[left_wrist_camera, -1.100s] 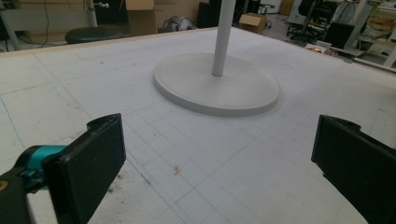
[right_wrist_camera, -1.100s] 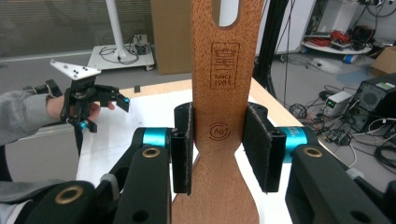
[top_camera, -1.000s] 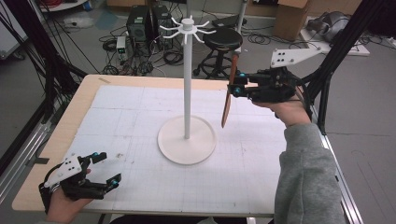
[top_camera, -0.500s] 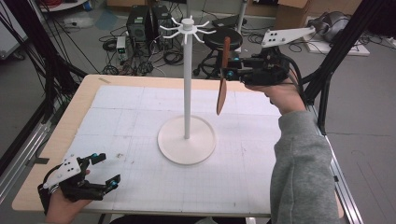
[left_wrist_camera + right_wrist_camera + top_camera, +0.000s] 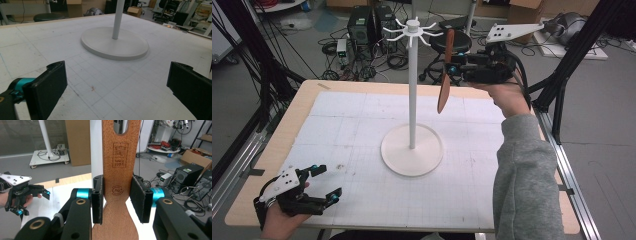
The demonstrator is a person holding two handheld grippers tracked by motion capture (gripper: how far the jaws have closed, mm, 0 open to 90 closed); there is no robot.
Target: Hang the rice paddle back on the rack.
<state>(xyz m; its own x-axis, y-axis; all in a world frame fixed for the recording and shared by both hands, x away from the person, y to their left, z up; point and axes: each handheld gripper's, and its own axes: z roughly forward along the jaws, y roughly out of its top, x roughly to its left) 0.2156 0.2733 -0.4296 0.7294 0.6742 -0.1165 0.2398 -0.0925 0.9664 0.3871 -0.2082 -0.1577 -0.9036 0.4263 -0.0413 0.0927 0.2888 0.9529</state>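
Right gripper point(image 5: 451, 67) lifted wooden spatula point(image 5: 445, 75) higher, nearer stand point(image 5: 412, 85) hooks.

Desk point(image 5: 297, 117): light wood edge; top sheet white with a faint grey grid. Small brown speck on the sheet, lower centre of the left gripper view.

Stand point(image 5: 412, 127): white pole, white round base, white hooks at top centre of the high view.

Wooden spatula point(image 5: 120, 182): reddish-brown, darker burned-in stamp and round mark.

Right gripper point(image 5: 451, 65): black body, teal collars, pale grey plate.

Left gripper point(image 5: 323, 183): black, teal accents, pale grey plate; fingers point(image 5: 47, 91) black.

Sleeve point(image 5: 524, 175): grey.
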